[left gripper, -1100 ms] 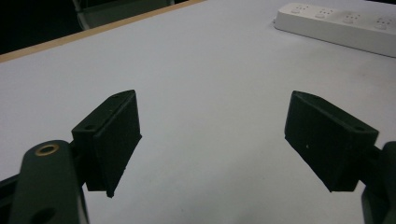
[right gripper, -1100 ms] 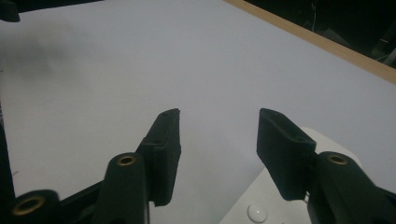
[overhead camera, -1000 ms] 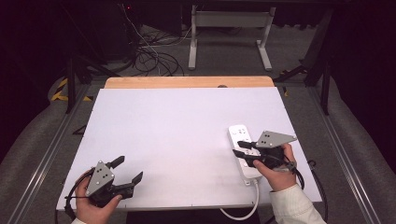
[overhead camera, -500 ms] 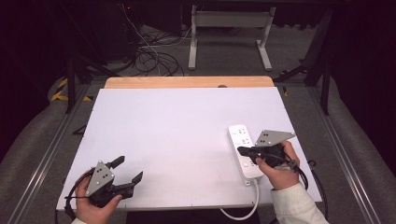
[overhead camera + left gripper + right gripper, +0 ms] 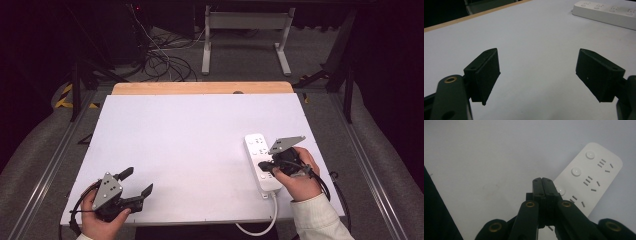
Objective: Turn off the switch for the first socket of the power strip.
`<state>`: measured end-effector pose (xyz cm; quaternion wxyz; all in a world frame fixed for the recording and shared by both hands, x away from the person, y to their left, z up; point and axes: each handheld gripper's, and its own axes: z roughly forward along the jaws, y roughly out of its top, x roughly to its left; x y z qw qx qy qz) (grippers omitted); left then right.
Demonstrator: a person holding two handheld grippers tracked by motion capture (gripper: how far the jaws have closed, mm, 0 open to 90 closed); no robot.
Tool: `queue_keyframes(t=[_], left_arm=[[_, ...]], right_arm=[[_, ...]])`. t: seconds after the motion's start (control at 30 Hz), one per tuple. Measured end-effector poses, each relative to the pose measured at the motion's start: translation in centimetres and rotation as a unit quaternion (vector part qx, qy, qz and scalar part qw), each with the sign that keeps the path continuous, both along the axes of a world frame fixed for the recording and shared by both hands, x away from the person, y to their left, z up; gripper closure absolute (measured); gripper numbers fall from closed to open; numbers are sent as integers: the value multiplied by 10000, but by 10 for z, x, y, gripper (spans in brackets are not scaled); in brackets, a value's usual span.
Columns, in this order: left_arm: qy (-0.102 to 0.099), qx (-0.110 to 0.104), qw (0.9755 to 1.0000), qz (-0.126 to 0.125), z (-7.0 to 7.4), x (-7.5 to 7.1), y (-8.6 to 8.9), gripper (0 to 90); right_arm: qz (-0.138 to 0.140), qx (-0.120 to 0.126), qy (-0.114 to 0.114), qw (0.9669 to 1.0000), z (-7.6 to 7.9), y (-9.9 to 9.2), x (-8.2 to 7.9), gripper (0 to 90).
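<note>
White tabletop (image 5: 190, 150), backed by a dark room with floor cables, is being occupied by a white power strip (image 5: 261, 161); its long axis is being run from the near edge toward the far edge, cord end nearest the person. Over the strip's switches the right gripper (image 5: 266, 167) is being held clenched, empty; well left of the strip, the left gripper (image 5: 136, 183) is being held spread, empty. A likely risk: the strip being skidded or a neighbouring button being struck by an off-centre press.
</note>
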<state>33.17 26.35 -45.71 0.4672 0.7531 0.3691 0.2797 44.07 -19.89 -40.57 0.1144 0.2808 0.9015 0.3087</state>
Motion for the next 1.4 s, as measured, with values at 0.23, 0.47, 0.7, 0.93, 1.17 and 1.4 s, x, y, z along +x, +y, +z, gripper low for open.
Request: queue_keyframes(t=[0.23,0.47,0.7,0.93,1.17,1.4], left_arm=[[-9,0,10000,38,0,0,0,197],[18,-4,10000,40,0,0,0,197],[22,-15,10000,28,0,0,1,197],[19,-3,10000,29,0,0,1,197],[32,32,10000,56,0,0,1,195],[18,42,10000,41,0,0,1,195]], right_arm=[[-136,-254,263,9992,-7,0,4,900],[-137,-437,400,9982,-12,2,5,900],[-119,-589,561,9966,-19,6,7,900],[-105,-696,635,9955,-25,8,8,900],[-128,-741,613,9953,-26,9,7,900],[-152,-810,561,9950,-28,12,6,900]])
